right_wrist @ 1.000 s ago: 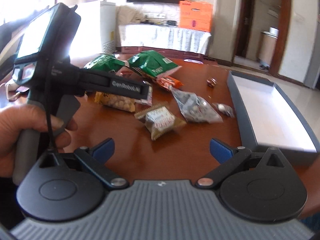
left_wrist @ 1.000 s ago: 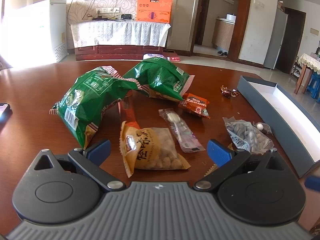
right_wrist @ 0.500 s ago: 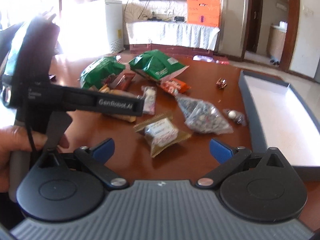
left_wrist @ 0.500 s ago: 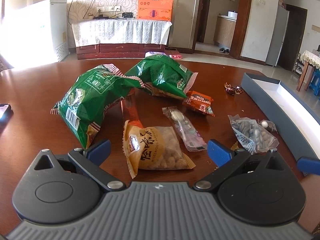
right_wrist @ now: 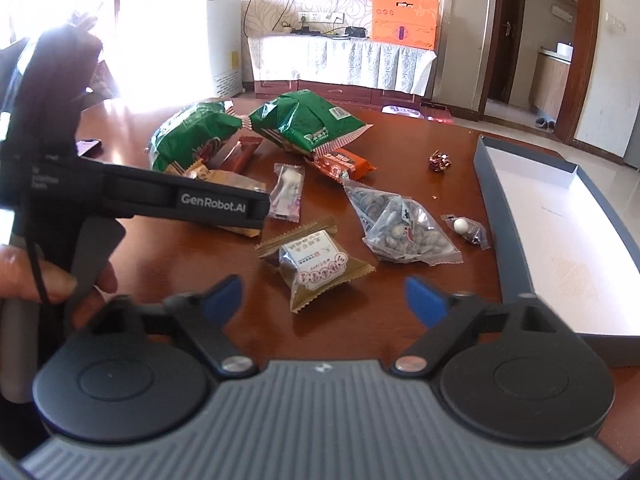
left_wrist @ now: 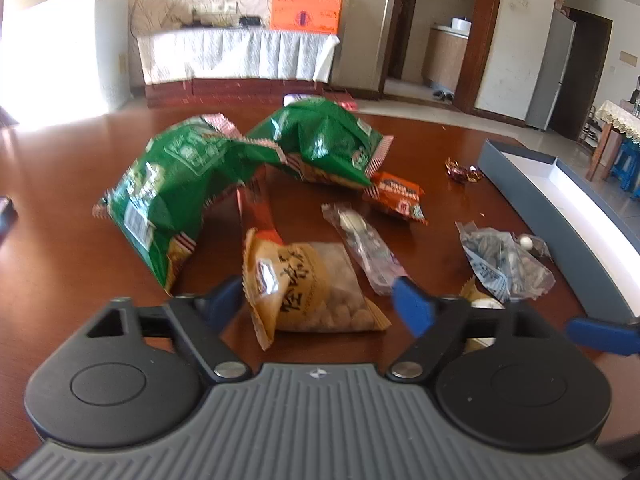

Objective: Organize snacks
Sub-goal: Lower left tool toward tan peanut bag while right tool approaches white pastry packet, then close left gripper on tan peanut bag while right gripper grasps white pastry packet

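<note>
Snack packs lie scattered on the brown table (right_wrist: 400,152). In the left wrist view my open left gripper (left_wrist: 318,304) straddles the near end of a tan peanut bag (left_wrist: 308,284). Beyond lie two green bags (left_wrist: 176,184) (left_wrist: 324,144), an orange pack (left_wrist: 400,196), a clear candy pack (left_wrist: 364,244) and a seed bag (left_wrist: 504,260). In the right wrist view my open right gripper (right_wrist: 324,300) hovers just short of a brown pastry pack (right_wrist: 316,266), with the seed bag (right_wrist: 400,228) behind it.
A grey box with a white inside (right_wrist: 560,220) lies open at the right of the table. A wrapped candy (right_wrist: 439,160) and a small clear pack (right_wrist: 466,228) lie near it. The left gripper's body (right_wrist: 140,196) crosses the right wrist view. A phone (right_wrist: 88,146) lies far left.
My left gripper has moved forward and down until its fingers flank the peanut bag. My right gripper has moved forward toward the brown pastry pack. Both stayed open.
</note>
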A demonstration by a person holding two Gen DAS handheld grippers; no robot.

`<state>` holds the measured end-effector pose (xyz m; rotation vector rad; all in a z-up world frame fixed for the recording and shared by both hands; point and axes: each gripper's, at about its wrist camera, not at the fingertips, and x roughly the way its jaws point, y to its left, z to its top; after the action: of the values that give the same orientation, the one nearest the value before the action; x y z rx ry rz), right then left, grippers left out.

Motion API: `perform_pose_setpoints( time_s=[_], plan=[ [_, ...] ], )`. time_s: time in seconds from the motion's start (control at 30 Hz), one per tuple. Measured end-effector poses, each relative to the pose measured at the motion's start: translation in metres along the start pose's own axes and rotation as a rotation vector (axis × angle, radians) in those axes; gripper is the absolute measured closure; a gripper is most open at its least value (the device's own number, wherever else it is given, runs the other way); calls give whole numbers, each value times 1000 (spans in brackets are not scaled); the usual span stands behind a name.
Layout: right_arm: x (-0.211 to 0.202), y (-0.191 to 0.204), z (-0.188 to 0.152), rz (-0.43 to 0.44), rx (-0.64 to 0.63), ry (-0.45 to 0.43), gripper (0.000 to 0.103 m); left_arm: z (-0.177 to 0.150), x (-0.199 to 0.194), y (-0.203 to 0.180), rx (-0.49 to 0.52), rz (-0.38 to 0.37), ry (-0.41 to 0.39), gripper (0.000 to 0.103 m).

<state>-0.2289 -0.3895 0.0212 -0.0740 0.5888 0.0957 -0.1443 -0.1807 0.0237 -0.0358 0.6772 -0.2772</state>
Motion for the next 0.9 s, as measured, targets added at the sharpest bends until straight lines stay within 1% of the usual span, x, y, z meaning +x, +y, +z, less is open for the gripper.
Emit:
perform_pose_setpoints(
  time_s=[0.07,0.13,0.23,0.4,0.47,0.5,0.53,0.57,0.6,0.73,0.83,0.9],
  plan=[
    [4,-2,1,1,10,13,26,0,2,2,-17,-11,17,21],
    [7,-3,2,-7,8,9,26,-1,2,2,-28,-18,14,21],
    [9,-2,6,-9,-19,-15,26,-1,3,1,-24,-24,16,21],
    [20,-2,12,11,-45,-15,26,-2,3,-1,-19,-24,23,21],
    [26,-1,15,27,-64,-12,29,-3,3,-1,-16,-24,29,21],
    [29,-1,16,37,-72,-8,34,-3,3,-1,-11,-18,30,21],
    [32,-2,17,56,-75,1,46,-4,3,-1,-6,-13,30,21],
    [36,-2,18,82,-70,16,51,-4,3,-1,-4,-11,29,20],
    [40,-2,19,100,-64,29,55,-4,4,-1,-1,-8,29,20],
    [40,1,19,131,-71,31,56,-4,6,-1,18,10,27,20],
    [33,4,15,147,-79,36,57,-4,5,1,18,1,27,21],
    [29,5,12,143,-77,38,57,-3,4,3,17,-12,24,26]
  ],
)
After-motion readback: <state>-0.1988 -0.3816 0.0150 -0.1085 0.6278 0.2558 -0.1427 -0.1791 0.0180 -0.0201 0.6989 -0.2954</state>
